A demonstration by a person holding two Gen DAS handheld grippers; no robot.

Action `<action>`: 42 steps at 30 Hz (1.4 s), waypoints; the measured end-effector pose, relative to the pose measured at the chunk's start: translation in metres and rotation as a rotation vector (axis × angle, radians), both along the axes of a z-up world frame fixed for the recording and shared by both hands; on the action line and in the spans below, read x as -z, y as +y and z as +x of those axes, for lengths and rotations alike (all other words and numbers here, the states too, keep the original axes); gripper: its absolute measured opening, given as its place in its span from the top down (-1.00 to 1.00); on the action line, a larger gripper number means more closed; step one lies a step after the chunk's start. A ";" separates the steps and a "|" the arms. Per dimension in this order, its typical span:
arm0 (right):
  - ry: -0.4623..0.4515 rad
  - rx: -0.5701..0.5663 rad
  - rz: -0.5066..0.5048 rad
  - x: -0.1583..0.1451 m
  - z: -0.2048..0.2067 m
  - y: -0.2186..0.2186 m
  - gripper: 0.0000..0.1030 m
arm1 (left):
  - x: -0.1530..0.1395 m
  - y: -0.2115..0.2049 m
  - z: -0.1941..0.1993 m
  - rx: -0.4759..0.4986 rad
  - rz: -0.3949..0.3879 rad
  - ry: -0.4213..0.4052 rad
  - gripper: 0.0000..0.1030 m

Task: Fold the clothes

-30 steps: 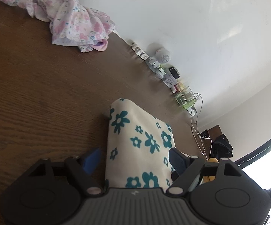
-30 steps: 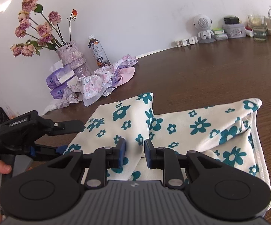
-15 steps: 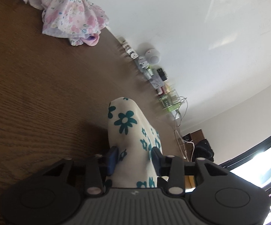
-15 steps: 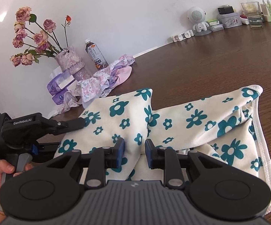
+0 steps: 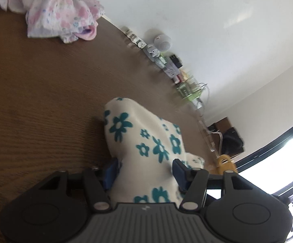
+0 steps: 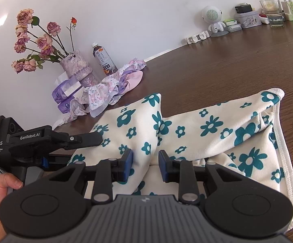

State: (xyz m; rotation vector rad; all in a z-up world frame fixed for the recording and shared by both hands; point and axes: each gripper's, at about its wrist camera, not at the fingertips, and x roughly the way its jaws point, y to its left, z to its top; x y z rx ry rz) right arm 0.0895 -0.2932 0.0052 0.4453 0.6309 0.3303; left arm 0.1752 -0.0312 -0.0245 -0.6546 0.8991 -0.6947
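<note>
A cream garment with teal flowers [image 6: 207,125] lies partly folded on the brown table [image 6: 237,60]. My right gripper [image 6: 145,163] is shut on a raised ridge of this cloth near its front edge. My left gripper [image 5: 145,173] stands open, its blue pads either side of a bunched hump of the same garment [image 5: 146,141] that fills the gap. In the right wrist view the left gripper [image 6: 85,139] reaches over the garment's left edge, held by a hand [image 6: 4,186].
A crumpled pink floral garment [image 6: 110,87] lies at the back left beside a vase of roses [image 6: 75,68], a bottle [image 6: 103,60] and tissue packs. Small items, a robot figure [image 6: 214,20] and a glass [image 6: 272,12] line the wall.
The left gripper's fingers closed in on the cloth half a second ago and have now spread wider again. The right gripper has kept its hold and moved slightly forward.
</note>
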 end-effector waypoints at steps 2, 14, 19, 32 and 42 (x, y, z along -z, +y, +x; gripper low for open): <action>-0.005 0.005 0.003 0.000 -0.001 -0.001 0.47 | -0.003 0.001 -0.002 -0.014 -0.010 -0.014 0.34; -0.093 0.031 0.018 -0.015 -0.019 -0.015 0.47 | -0.069 -0.044 -0.023 0.027 0.339 -0.259 0.55; -0.086 0.075 -0.013 -0.014 -0.031 -0.033 0.47 | -0.086 -0.073 -0.029 0.044 0.514 -0.338 0.55; -0.114 0.128 -0.166 -0.018 -0.043 -0.062 0.47 | -0.105 -0.149 -0.053 0.130 0.929 -0.568 0.55; -0.087 0.013 -0.457 -0.018 -0.004 -0.022 0.48 | -0.098 -0.177 -0.067 0.155 1.069 -0.662 0.53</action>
